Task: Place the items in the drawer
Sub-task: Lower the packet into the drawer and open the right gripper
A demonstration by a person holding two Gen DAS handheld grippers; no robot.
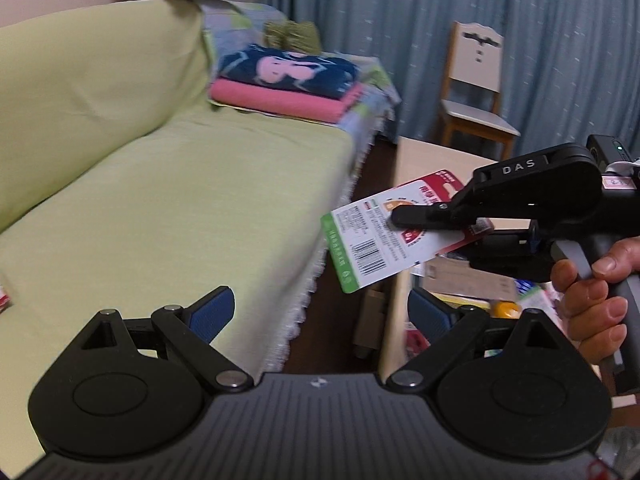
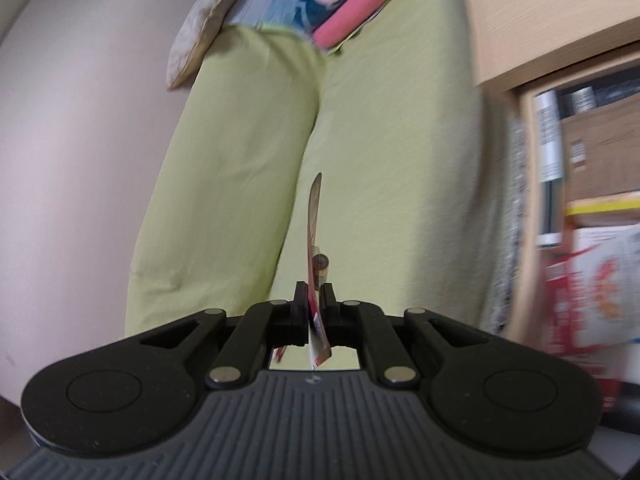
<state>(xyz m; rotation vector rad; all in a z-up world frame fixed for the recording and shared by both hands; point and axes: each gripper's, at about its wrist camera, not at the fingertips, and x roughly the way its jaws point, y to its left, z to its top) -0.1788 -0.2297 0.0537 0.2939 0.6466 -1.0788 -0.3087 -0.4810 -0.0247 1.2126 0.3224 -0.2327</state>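
Observation:
My right gripper (image 1: 400, 222) is shut on a flat blister card (image 1: 368, 248), red and white with a green edge and a barcode. It hangs in the air between the sofa and the light wooden cabinet. In the right wrist view the card (image 2: 314, 220) stands edge-on between the closed fingers of that gripper (image 2: 315, 300), with a small round part on its right side. My left gripper (image 1: 320, 312) is wide open and holds nothing, its blue pads (image 1: 214, 312) far apart. The open drawer (image 1: 464, 292) below the card holds boxes and packets.
A green-covered sofa (image 1: 180, 168) fills the left, with folded pink and navy towels (image 1: 288, 84) on it. A wooden chair (image 1: 476, 92) stands before blue curtains. A hand (image 1: 596, 300) grips the right gripper's handle. The cabinet top (image 2: 540, 12) and stored boxes (image 2: 592, 152) show at right.

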